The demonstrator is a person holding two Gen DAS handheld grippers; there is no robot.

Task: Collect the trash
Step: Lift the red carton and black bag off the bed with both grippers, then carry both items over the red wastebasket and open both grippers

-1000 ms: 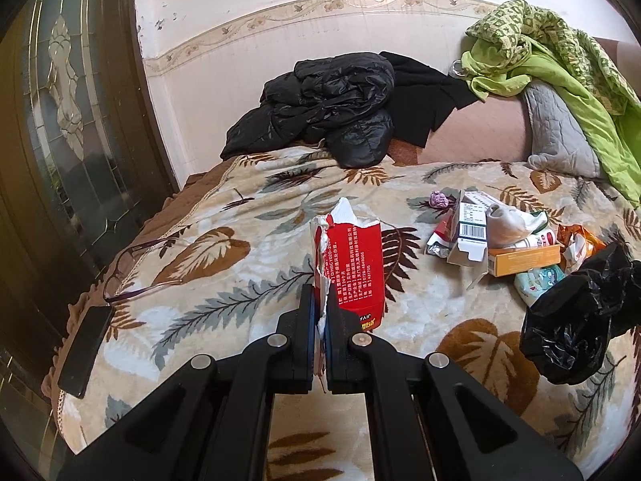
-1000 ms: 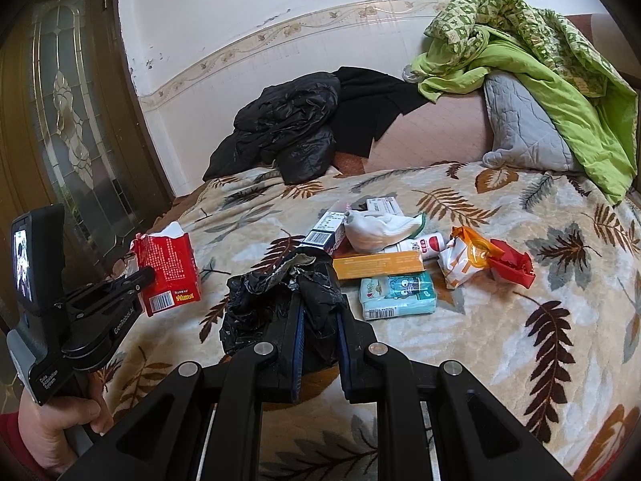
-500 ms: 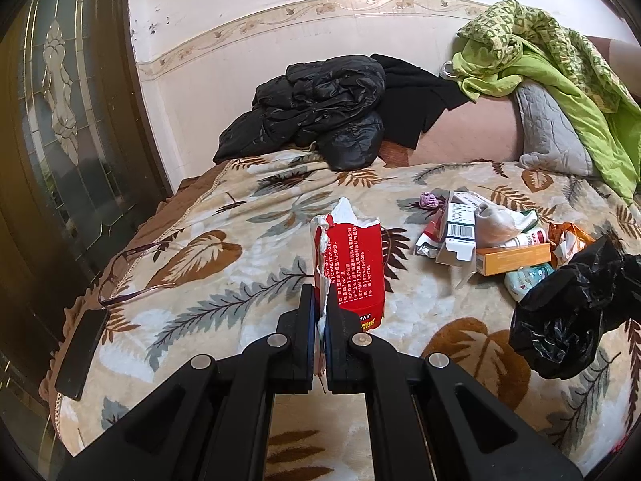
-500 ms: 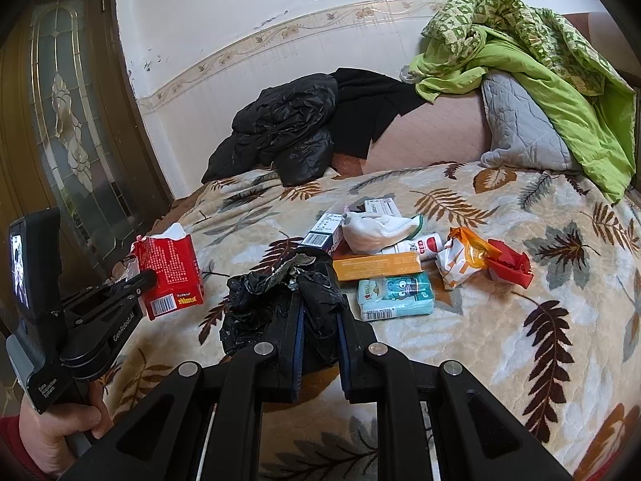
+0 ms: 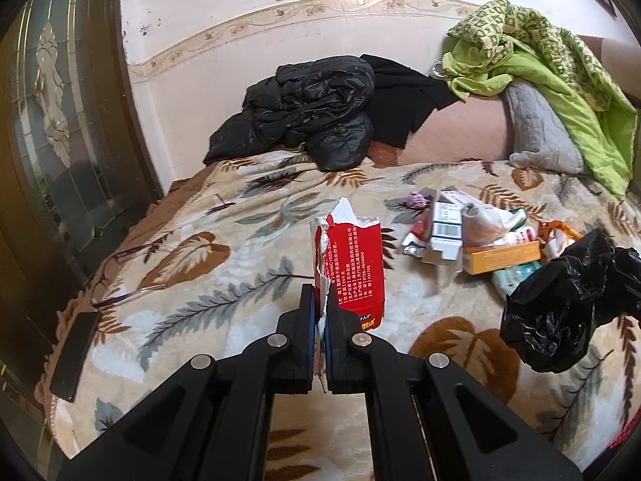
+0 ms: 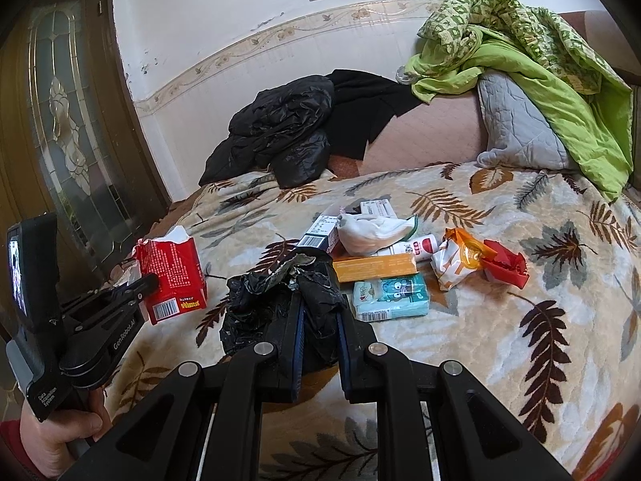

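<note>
Left gripper (image 5: 320,312): fingers clamped on torn edge of red carton (image 5: 356,268), held upright above bed (image 5: 200,280).
Right gripper (image 6: 318,320): fingers pinch black bag (image 6: 280,300), mouth crumpled.
Key relation: bag lies right of carton, near, not touching.
Remaining trash: cluster beyond bag, orange box (image 6: 374,267) nearest.

Left tool (image 5: 319,312) pinched tight, right tool (image 6: 318,312) clamped narrow — both angled downward, side by side.
</note>
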